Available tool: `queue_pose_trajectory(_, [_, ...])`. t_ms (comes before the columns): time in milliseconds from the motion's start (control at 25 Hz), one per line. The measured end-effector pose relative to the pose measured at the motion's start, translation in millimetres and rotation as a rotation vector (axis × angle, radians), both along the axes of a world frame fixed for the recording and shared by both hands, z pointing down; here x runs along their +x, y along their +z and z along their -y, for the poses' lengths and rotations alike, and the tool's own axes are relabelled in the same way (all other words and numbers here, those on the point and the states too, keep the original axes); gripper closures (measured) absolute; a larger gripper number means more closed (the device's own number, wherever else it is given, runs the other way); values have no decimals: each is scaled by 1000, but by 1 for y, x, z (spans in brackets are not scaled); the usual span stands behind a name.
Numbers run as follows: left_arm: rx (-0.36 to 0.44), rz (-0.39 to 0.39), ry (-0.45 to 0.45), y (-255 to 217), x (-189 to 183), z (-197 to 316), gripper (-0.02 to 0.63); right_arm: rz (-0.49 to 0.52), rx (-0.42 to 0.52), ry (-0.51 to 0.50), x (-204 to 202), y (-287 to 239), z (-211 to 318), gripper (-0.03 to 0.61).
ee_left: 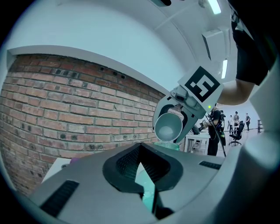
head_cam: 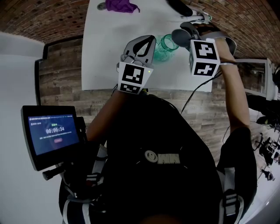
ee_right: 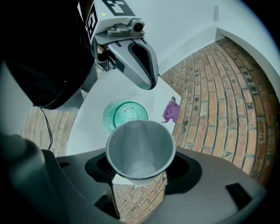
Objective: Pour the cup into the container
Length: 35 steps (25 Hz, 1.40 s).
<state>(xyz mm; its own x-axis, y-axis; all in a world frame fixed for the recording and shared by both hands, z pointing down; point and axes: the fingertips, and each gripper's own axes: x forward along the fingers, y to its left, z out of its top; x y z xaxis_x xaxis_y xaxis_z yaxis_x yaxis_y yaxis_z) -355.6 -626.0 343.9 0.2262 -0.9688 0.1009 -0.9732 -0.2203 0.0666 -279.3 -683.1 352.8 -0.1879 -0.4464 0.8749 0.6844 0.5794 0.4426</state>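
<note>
A white counter (head_cam: 105,52) fills the upper middle of the head view. The left gripper (head_cam: 151,41), at the frame's centre, has its jaws closed together on nothing, their tips just left of the container (head_cam: 166,47). The right gripper (head_cam: 184,34), upper right of centre, clamps the grey cup (ee_right: 141,148), tilted downward over the green glass container. A purple cloth (head_cam: 119,5) lies at the counter's top edge, well apart.
</note>
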Motion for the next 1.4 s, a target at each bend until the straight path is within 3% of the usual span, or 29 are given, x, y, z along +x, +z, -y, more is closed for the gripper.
queue_pose_trajectory(1400, [14,-3,-19,-6,3,-18,611,-31,128,-67,6,-4,-4,287])
